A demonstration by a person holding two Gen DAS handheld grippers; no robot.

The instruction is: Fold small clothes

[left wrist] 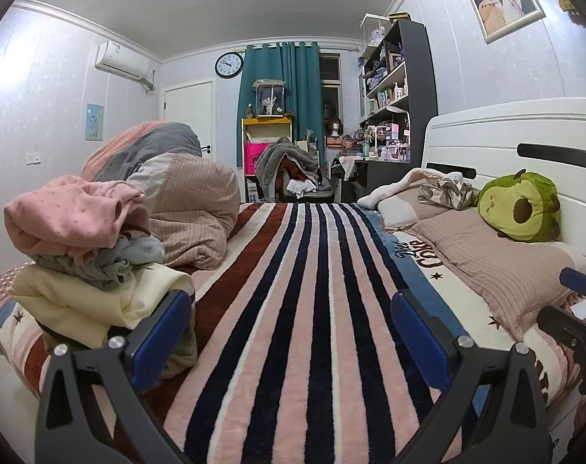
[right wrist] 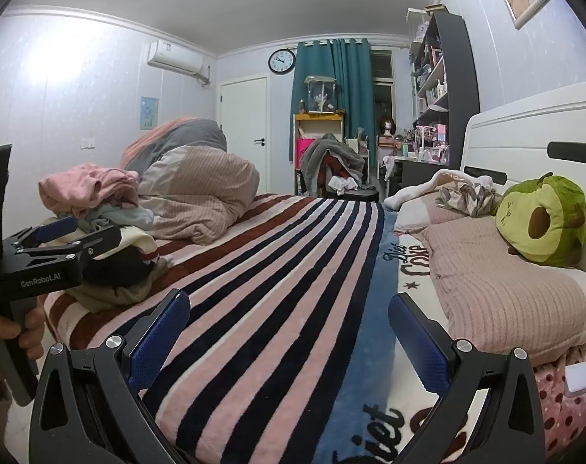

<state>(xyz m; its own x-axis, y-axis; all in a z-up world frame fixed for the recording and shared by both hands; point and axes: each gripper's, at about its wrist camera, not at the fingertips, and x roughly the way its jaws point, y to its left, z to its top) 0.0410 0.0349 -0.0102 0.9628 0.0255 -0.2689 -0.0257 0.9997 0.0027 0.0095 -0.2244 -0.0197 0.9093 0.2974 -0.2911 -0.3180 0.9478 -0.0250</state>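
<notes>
A pile of small clothes lies on the bed's left side: a pink garment [left wrist: 76, 220] on top, a grey-blue one [left wrist: 111, 263] under it, and a cream one [left wrist: 95, 301] lowest. My left gripper [left wrist: 293, 328] is open, low over the striped blanket [left wrist: 293, 270], and its left finger [left wrist: 165, 332] is right beside the cream garment. In the right wrist view the same pile [right wrist: 95, 193] sits at the left, with the left gripper [right wrist: 80, 234] against it and a hand [right wrist: 6, 332] on its handle. My right gripper [right wrist: 291, 332] is open over the blanket, holding nothing.
A rolled duvet [left wrist: 184, 201] lies behind the pile. On the right are a ribbed pillow [left wrist: 494, 266], an avocado plush [left wrist: 521, 208] and crumpled cloth [left wrist: 447, 193] by the white headboard [left wrist: 525, 131]. A cluttered chair and desk stand beyond the bed's far end.
</notes>
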